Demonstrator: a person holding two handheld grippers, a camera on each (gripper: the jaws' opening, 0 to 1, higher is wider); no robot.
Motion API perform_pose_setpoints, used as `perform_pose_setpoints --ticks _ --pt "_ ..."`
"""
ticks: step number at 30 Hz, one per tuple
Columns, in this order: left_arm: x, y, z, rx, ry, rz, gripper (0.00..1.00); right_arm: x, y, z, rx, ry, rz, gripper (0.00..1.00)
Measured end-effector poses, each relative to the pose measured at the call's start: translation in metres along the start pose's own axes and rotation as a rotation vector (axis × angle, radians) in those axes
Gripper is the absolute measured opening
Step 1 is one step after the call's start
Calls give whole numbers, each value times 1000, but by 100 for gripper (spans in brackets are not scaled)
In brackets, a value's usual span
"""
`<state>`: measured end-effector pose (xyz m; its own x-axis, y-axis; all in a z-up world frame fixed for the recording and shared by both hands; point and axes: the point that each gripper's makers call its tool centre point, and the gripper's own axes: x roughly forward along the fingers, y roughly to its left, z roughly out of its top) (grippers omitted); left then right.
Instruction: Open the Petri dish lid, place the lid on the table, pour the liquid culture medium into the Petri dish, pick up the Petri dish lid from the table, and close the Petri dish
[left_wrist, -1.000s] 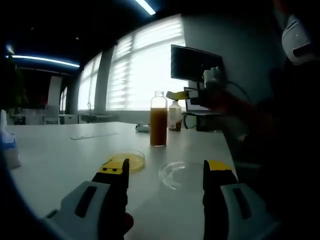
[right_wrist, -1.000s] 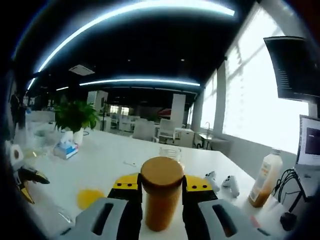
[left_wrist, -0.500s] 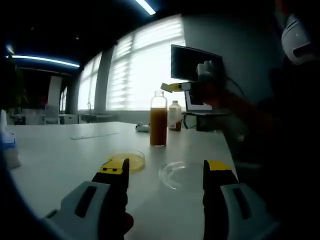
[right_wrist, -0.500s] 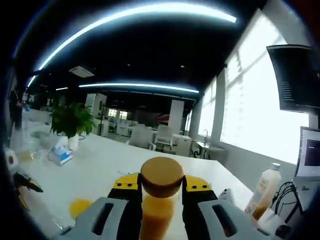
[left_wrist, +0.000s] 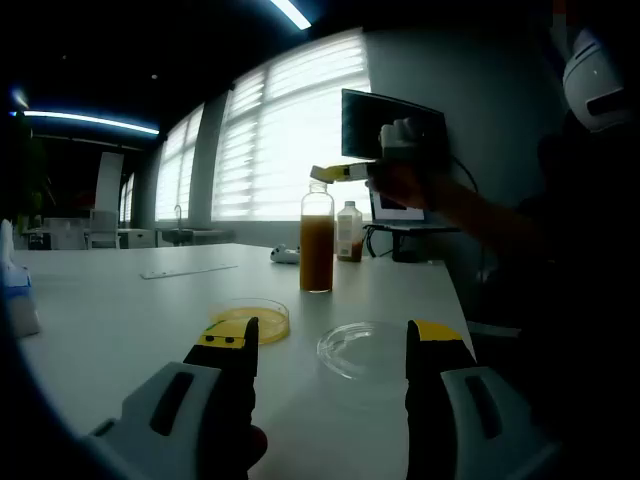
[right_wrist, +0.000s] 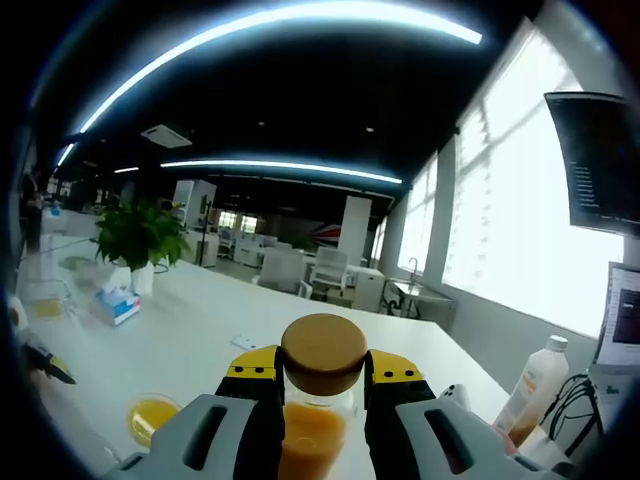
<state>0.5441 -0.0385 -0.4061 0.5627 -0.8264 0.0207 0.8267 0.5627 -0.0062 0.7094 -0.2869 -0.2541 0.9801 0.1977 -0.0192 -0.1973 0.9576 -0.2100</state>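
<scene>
Two grippers, split duties: the right gripper (right_wrist: 322, 378) pinches the bottle (right_wrist: 320, 400) by its cap, while the left gripper (left_wrist: 330, 345) hangs spread above the dish (left_wrist: 252, 321) and lid (left_wrist: 362, 350), ready for closing.

Left gripper (left_wrist: 330, 345) low over the table, jaws spread wide apart with nothing between them, yellow tips forward and level. Right gripper (right_wrist: 322, 368) raised, jaws pressed from both sides against the round cap and neck of the bottle (right_wrist: 321, 400), gripped upright. In the left gripper view, right gripper (left_wrist: 345, 172) held high at the bottle's top, yellow tips pointing left, with the person's hand (left_wrist: 400, 185) wrapped around it and forearm reaching back to the right.
</scene>
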Motion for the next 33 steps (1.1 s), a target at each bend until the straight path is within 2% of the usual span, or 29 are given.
perform_pose_setpoints --ticks 20,31,33 --pt "0 2 -1 4 1 1 51 7 1 -8 0 20 5 26" --pt "-1 2 -1 6 2 3 51 7 1 -8 -6 8 6 27" --pt "0 0 0 7 2 3 51 5 1 -5 -10 -8 4 29"
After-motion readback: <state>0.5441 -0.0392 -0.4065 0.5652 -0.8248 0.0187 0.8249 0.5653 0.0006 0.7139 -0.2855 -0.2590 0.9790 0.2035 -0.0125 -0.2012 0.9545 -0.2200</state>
